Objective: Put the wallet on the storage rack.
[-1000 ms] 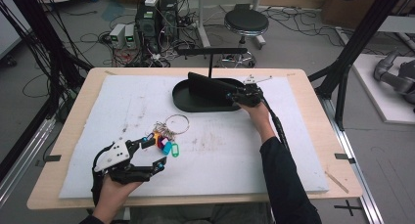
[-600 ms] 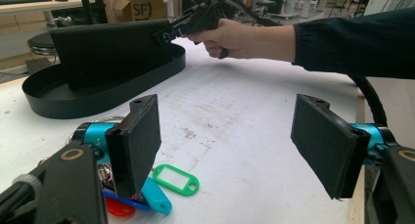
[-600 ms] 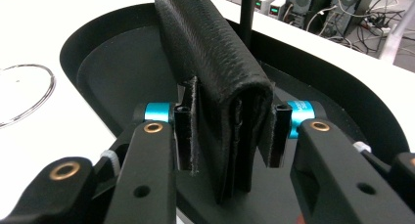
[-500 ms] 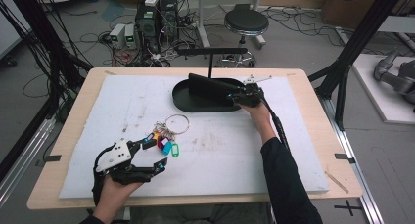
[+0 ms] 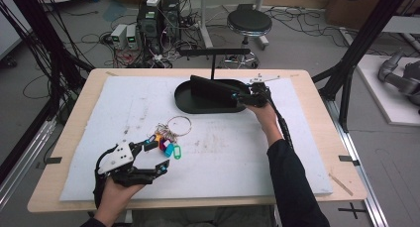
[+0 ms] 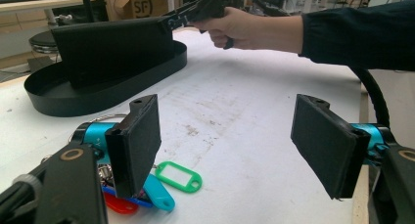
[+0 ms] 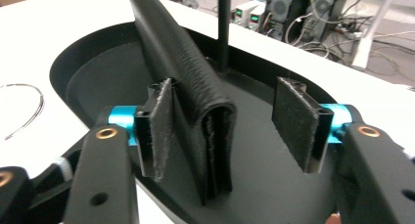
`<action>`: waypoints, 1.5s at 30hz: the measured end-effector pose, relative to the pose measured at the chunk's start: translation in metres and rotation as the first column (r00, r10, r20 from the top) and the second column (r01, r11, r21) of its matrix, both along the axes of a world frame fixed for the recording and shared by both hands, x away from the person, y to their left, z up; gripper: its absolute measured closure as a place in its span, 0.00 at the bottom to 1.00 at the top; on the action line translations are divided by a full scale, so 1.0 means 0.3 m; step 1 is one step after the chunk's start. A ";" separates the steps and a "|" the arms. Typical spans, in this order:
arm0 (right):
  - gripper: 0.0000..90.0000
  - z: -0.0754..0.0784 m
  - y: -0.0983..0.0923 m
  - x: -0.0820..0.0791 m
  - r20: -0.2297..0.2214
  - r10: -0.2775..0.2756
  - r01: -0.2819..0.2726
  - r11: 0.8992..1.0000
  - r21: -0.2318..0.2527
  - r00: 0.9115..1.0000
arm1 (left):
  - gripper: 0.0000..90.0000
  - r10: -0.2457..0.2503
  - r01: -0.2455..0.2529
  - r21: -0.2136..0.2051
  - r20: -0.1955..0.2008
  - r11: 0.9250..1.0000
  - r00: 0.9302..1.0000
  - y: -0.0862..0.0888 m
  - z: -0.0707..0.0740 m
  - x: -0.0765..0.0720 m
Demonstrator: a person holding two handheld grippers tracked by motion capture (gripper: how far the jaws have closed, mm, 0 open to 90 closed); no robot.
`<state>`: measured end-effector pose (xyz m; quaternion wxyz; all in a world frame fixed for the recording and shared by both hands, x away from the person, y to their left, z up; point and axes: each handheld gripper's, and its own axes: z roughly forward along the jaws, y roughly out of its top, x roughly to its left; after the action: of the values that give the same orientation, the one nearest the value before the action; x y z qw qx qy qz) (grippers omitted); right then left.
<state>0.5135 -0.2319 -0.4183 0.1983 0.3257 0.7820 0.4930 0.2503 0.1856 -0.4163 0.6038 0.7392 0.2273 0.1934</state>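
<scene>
**Wallet stands free in the tray**

Fingers of the left gripper (image 5: 157,155) stand wide apart at the near left of the table, with nothing between them. Just beyond its tip lie coloured key tags (image 5: 166,146) and a wire ring (image 5: 179,125) on the white mat (image 5: 247,157). Farther back, the right gripper (image 7: 225,123) has just been opening: its one pad still lies against the folded black wallet (image 7: 195,101), while the other stands clear of it. That wallet stands on edge in the black oval tray (image 5: 185,102), beside the tray's thin post (image 7: 223,28).
</scene>
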 end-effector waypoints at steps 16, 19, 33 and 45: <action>0.38 0.112 -0.097 -0.104 0.004 -0.017 0.017 1.000 -0.006 1.000 | 0.29 0.010 -0.010 0.010 -0.003 1.000 1.000 -0.025 0.006 0.055; 0.38 0.132 -0.125 -0.145 0.033 -0.018 0.017 1.000 0.018 0.999 | 0.29 0.010 -0.010 0.010 -0.002 1.000 1.000 -0.031 0.008 0.067; 0.37 0.170 -0.314 -0.392 0.059 -0.033 0.025 0.992 0.127 0.998 | 0.27 0.042 -0.042 0.003 -0.014 0.999 0.999 -0.028 0.025 0.142; 0.32 0.117 -0.409 -0.567 0.085 -0.077 0.062 0.985 0.159 0.993 | 0.24 0.085 -0.085 0.012 0.008 0.996 0.996 -0.013 0.057 0.174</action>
<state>0.3435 -0.3546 -0.3831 0.2247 0.3445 0.7195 0.5596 0.3024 0.1818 -0.3992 0.5915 0.7317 0.2548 0.2231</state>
